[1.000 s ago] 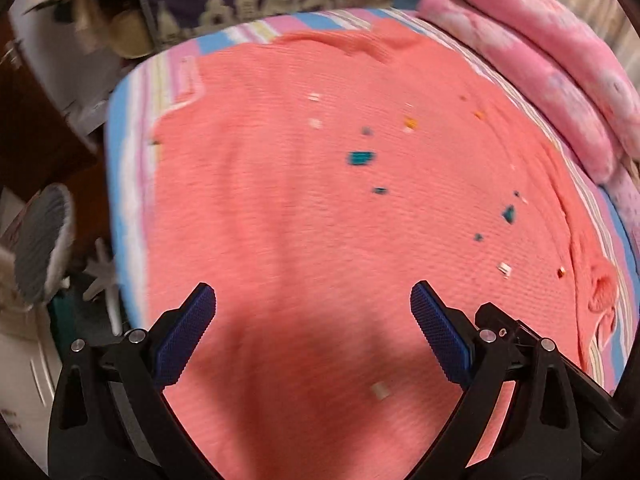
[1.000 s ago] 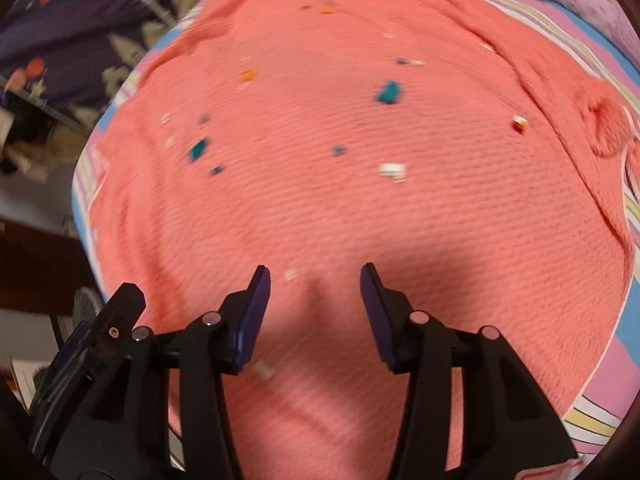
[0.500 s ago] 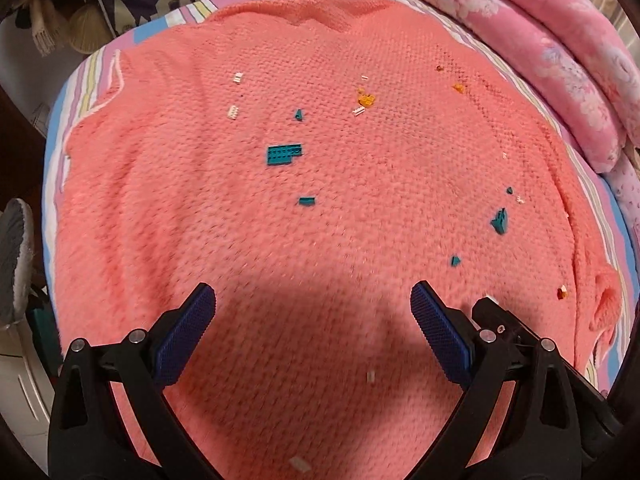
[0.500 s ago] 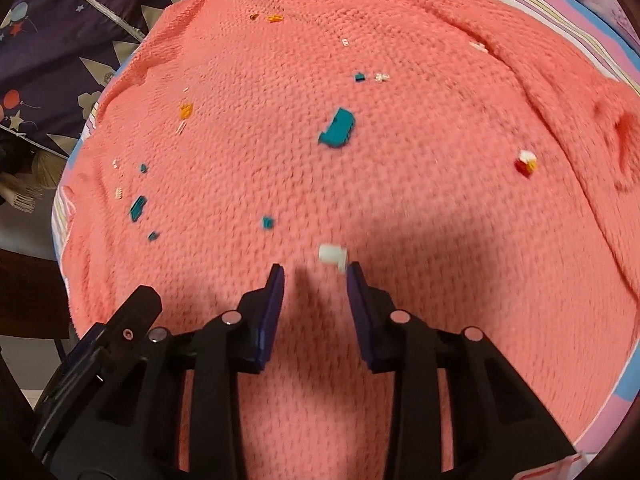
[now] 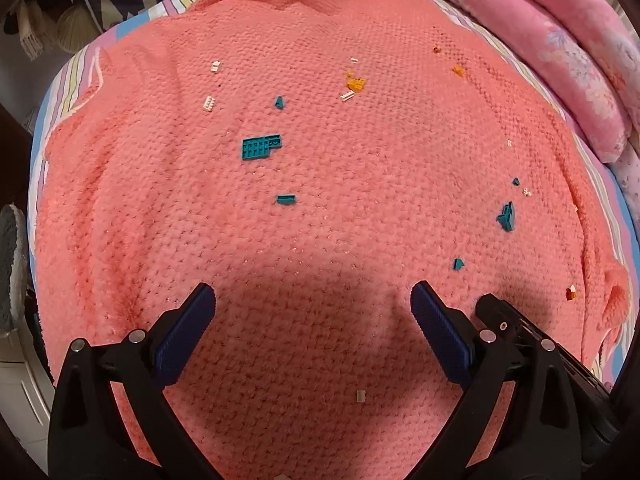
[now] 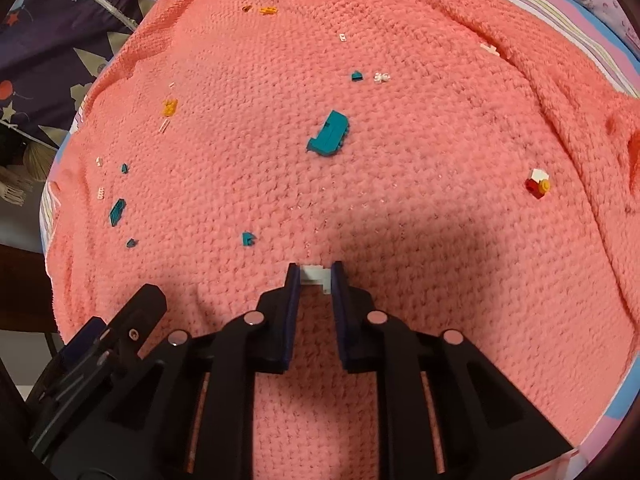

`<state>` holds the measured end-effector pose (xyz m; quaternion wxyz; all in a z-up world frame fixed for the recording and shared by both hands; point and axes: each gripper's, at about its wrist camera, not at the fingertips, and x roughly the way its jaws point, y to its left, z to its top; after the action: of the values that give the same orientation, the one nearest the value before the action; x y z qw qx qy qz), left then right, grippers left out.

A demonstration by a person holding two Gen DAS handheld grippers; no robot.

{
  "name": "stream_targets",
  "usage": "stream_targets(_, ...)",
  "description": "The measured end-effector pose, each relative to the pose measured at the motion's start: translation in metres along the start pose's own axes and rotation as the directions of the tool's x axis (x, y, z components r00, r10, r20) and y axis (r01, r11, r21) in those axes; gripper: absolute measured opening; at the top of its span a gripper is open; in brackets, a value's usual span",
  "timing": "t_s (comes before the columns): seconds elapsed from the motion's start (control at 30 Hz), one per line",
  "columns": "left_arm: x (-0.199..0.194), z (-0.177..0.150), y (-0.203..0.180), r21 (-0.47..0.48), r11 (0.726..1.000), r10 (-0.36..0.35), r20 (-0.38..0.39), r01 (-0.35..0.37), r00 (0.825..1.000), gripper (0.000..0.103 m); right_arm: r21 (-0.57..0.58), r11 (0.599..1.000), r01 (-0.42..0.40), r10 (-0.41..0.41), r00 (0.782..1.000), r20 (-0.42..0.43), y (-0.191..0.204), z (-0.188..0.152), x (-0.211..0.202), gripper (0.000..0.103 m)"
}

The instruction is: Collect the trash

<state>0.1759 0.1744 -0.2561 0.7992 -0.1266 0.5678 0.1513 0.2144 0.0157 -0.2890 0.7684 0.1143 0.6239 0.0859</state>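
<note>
White brick (image 6: 317, 276) between right tongs' (image 6: 315, 280) tips.

You are working over a bed covered by a coral-pink knitted blanket (image 5: 320, 240), with a pastel-striped sheet (image 5: 72, 92) showing along its far and left edges. Small plastic brick pieces lie scattered directly on the blanket. In your left wrist view: a flat teal studded plate (image 5: 261, 147) sits centre-far, a small teal brick (image 5: 286, 199) just nearer than it, two white studded strips (image 5: 208, 103) far left, an orange piece (image 5: 356, 84) far centre, a teal chunk (image 5: 506, 217) at right, and a pale tile (image 5: 361, 395) near. In your right wrist view: a curved teal block (image 6: 329, 134) lies centre-far, a red, white and orange cluster (image 6: 538, 185) at right. A rolled pink floral quilt (image 5: 560, 52) rests along the far right.
</note>
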Motion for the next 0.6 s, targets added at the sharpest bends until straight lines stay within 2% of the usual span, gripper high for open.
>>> stream_targets(0.17, -0.009, -0.002, 0.006, -0.015, 1.0, -0.003, 0.004, 0.003, 1.0, 0.095, -0.018, 1.0, 0.004, -0.004, 1.0, 0.005, 0.005, -0.004, -0.009, 0.016)
stream_targets(0.3, -0.032, -0.007, 0.024, -0.041, 0.999, -0.004, 0.038, 0.006, 0.999, 0.095, -0.037, 0.999, -0.015, 0.016, 1.0, 0.02, 0.022, -0.013, -0.025, 0.016)
stream_targets(0.47, -0.072, -0.019, 0.075, -0.126, 0.992, 0.021, 0.093, -0.009, 0.995, 0.095, -0.111, 0.992, -0.061, 0.065, 0.997, 0.035, 0.068, -0.036, -0.05, 0.016)
stream_targets(0.6, -0.104, -0.04, 0.132, -0.215, 0.975, 0.089, 0.128, -0.06, 0.988, 0.095, -0.204, 0.972, -0.119, 0.123, 0.992, 0.009, 0.124, -0.066, -0.06, 0.016)
